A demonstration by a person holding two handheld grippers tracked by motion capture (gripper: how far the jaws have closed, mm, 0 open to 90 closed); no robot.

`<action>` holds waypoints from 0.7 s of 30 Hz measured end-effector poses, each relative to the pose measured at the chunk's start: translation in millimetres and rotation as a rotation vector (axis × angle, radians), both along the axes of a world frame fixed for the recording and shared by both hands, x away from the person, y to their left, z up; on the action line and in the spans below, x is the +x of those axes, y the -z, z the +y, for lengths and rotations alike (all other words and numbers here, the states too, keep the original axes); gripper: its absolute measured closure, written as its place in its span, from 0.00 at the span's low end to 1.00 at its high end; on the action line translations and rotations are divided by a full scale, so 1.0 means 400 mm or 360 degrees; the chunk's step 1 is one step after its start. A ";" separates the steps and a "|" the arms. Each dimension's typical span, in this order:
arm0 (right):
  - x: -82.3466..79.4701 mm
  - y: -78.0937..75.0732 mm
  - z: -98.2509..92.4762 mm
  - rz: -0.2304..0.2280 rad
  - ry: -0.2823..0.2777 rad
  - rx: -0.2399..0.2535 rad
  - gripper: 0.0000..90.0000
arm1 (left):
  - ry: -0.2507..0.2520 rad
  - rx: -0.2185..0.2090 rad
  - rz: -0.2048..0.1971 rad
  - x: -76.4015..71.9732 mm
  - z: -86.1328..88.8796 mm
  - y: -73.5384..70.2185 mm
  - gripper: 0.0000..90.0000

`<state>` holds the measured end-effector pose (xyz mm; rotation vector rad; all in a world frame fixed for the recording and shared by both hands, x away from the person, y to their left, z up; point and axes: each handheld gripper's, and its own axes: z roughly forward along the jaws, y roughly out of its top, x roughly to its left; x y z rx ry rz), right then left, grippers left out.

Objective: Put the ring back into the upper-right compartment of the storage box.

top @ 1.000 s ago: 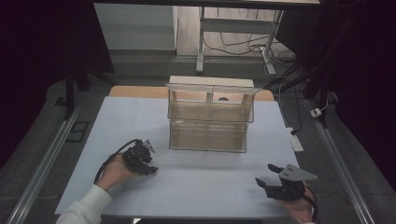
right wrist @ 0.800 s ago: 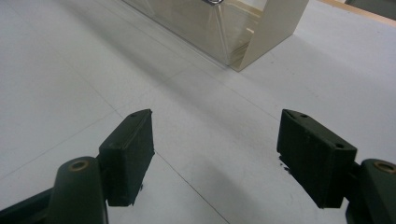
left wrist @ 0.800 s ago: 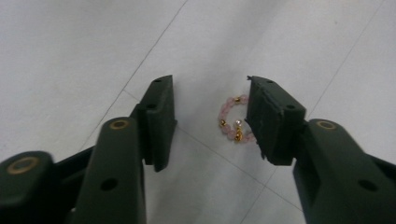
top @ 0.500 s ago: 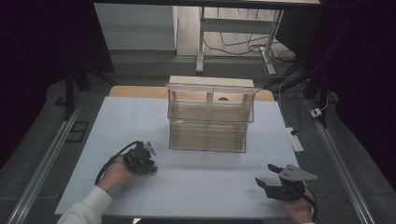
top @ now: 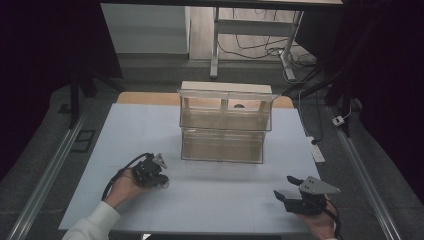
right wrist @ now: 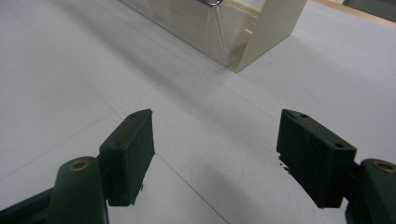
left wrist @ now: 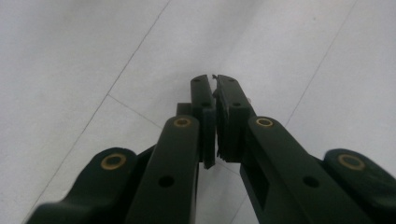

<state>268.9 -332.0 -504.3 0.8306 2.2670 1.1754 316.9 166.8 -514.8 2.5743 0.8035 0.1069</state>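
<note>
A clear plastic two-drawer cabinet (top: 222,127) with a cream frame stands at the middle of the white table (top: 125,130). My left gripper (top: 155,177) is left of and in front of it, tilted down at the table top. In the left gripper view its jaws (left wrist: 215,81) are pressed together, and I see nothing held between them. My right gripper (top: 283,186) rests near the front right of the table, jaws wide apart and empty. In the right gripper view it (right wrist: 215,121) points toward the cabinet's corner (right wrist: 243,32), well short of it.
The table's wooden back edge (top: 145,97) shows behind the cabinet. Metal rails (top: 47,170) run along both sides of the table. Cables and a desk frame (top: 250,30) lie on the floor beyond. A white strip (top: 316,150) lies at the table's right edge.
My left gripper has slid a little toward the front of the table. The right gripper has stayed where it was.
</note>
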 end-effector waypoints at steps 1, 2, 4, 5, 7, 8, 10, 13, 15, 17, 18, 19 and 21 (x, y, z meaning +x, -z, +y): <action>0.000 0.000 0.000 0.0000 0.0001 0.0002 0.30 | 0.0000 0.0000 0.0000 0.000 0.000 0.000 0.95; 0.000 0.000 0.000 0.0000 0.0002 0.0001 0.30 | -0.0007 -0.0009 -0.0009 -0.001 0.002 -0.002 0.95; -0.001 -0.001 -0.001 -0.0001 0.0006 -0.0005 0.30 | -0.0026 -0.0041 -0.0018 -0.002 0.006 -0.006 0.95; 0.000 0.000 0.000 0.0000 0.0002 -0.0001 0.30 | -0.0036 -0.0053 -0.0024 -0.003 0.009 -0.008 0.95; 0.000 0.000 0.001 0.0000 0.0001 -0.0001 0.30 | -0.0047 -0.0078 -0.0030 -0.004 0.015 -0.013 0.95; 0.000 0.000 0.001 0.0000 0.0002 -0.0006 0.30 | -0.0052 -0.0087 -0.0033 -0.004 0.019 -0.015 0.95; 0.000 -0.001 0.001 -0.0001 0.0003 -0.0006 0.30 | -0.0053 -0.0098 -0.0040 -0.006 0.024 -0.020 0.95; 0.000 0.000 0.000 -0.0002 0.0004 -0.0002 0.30 | -0.0066 -0.0125 -0.0056 -0.008 0.031 -0.026 0.95; 0.000 0.000 0.000 -0.0003 0.0005 -0.0001 0.30 | -0.0067 -0.0144 -0.0060 -0.009 0.035 -0.030 0.95; 0.000 -0.001 0.000 -0.0004 0.0008 -0.0001 0.30 | -0.0077 -0.0174 -0.0074 -0.013 0.039 -0.036 0.95; -0.001 -0.001 0.000 -0.0005 0.0011 -0.0006 0.30 | -0.0079 -0.0189 -0.0078 -0.014 0.041 -0.039 0.95; -0.001 -0.001 0.000 -0.0005 0.0010 -0.0006 0.30 | -0.0078 -0.0201 -0.0083 -0.016 0.043 -0.043 0.95; -0.001 -0.001 0.000 -0.0005 0.0010 -0.0005 0.30 | -0.0078 -0.0223 -0.0094 -0.019 0.047 -0.049 0.95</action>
